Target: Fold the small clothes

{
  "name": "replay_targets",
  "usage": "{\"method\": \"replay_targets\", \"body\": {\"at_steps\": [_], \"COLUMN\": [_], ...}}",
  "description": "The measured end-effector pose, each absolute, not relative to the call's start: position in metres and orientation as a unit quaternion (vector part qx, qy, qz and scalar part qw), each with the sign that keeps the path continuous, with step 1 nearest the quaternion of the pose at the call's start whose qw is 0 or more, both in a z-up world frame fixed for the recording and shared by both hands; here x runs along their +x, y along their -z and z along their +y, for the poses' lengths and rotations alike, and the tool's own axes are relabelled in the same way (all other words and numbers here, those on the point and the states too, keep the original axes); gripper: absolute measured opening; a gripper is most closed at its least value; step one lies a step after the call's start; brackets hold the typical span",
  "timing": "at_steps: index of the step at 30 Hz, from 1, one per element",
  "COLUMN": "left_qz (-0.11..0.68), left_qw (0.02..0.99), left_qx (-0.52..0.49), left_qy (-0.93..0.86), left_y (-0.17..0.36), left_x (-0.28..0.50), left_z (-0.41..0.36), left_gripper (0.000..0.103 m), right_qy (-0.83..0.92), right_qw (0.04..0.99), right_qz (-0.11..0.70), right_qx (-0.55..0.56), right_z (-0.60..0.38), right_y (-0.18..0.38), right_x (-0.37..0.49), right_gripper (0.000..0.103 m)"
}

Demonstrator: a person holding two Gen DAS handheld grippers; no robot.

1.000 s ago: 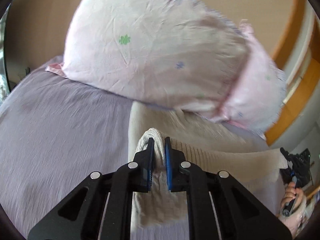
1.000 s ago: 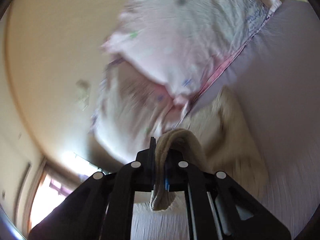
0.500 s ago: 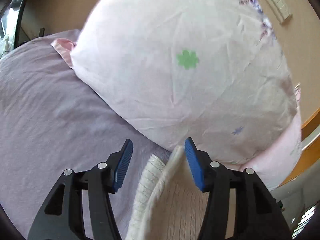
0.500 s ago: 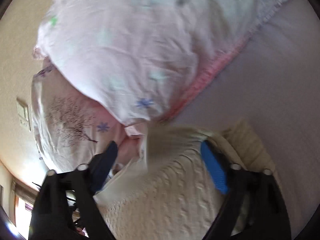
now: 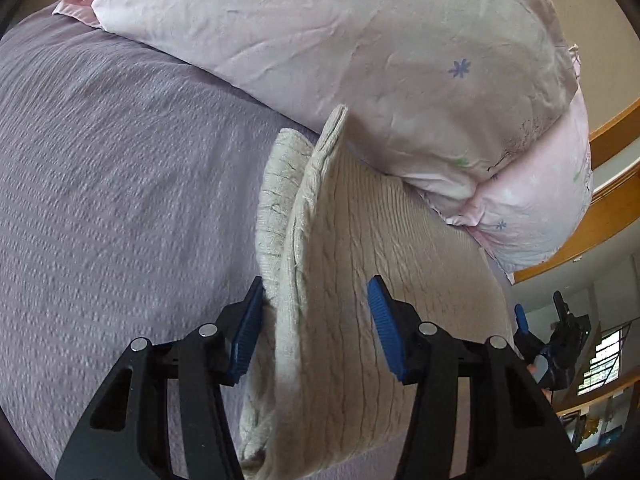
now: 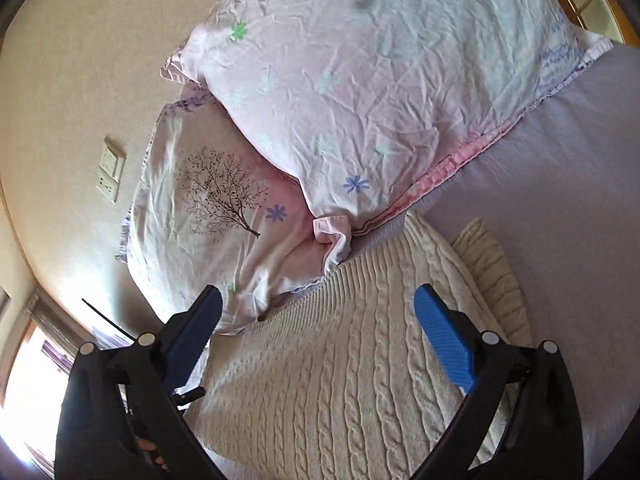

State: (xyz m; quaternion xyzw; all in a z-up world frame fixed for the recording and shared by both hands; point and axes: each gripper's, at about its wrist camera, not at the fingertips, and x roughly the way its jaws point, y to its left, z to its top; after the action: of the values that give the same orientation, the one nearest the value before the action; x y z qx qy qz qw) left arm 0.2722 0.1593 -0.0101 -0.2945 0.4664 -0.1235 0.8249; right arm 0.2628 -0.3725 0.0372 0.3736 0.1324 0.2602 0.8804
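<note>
A cream cable-knit sweater (image 5: 360, 272) lies folded on the lilac bedspread (image 5: 120, 184), its far edge against the pillows. My left gripper (image 5: 316, 328) is open, its blue pads on either side of the sweater's raised left fold edge. In the right wrist view the sweater (image 6: 340, 360) fills the lower middle. My right gripper (image 6: 320, 340) is open wide above it, holding nothing. The right gripper also shows in the left wrist view (image 5: 552, 340) at the far right edge.
Two pale pink flower-print pillows (image 6: 360, 80) lie stacked at the head of the bed, against a beige wall with a switch plate (image 6: 110, 168). The pillow (image 5: 360, 40) overhangs the sweater's far edge. A wooden frame (image 5: 600, 216) and a window are at the right.
Both grippers were shut on the sweater's edge a second ago; both have opened and let it go. The sweater now lies on the bed, and both grippers have drawn back slightly.
</note>
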Motion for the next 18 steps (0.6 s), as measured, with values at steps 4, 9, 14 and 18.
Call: {"method": "replay_targets", "body": {"at_steps": [4, 9, 14, 18], "left_qz": [0.474, 0.443, 0.418, 0.443], "left_qw": [0.813, 0.834, 0.842, 0.804], "left_qx": [-0.324, -0.306, -0.275, -0.271], "left_qy": [0.102, 0.121, 0.203, 0.289], "left_y": [0.011, -0.053, -0.103, -0.079], "left_x": [0.292, 0.298, 0.315, 0.338], "left_z": [0.141, 0.092, -0.026, -0.145], "left_gripper": [0.015, 0.013, 0.013, 0.013], "right_qy": [-0.275, -0.272, -0.221, -0.161], "right_qw": [0.869, 0.868, 0.885, 0.897], "right_qz": [0.136, 0.114, 0.064, 0.050], "right_qx": [0.388, 0.401, 0.405, 0.409], "right_z": [-0.376, -0.393, -0.425, -0.456], "right_y": [-0.033, -0.039, -0.046, -0.043], "right_x": [0.262, 0.251, 0.231, 0.226], "right_gripper": [0.097, 0.097, 0.097, 0.097]}}
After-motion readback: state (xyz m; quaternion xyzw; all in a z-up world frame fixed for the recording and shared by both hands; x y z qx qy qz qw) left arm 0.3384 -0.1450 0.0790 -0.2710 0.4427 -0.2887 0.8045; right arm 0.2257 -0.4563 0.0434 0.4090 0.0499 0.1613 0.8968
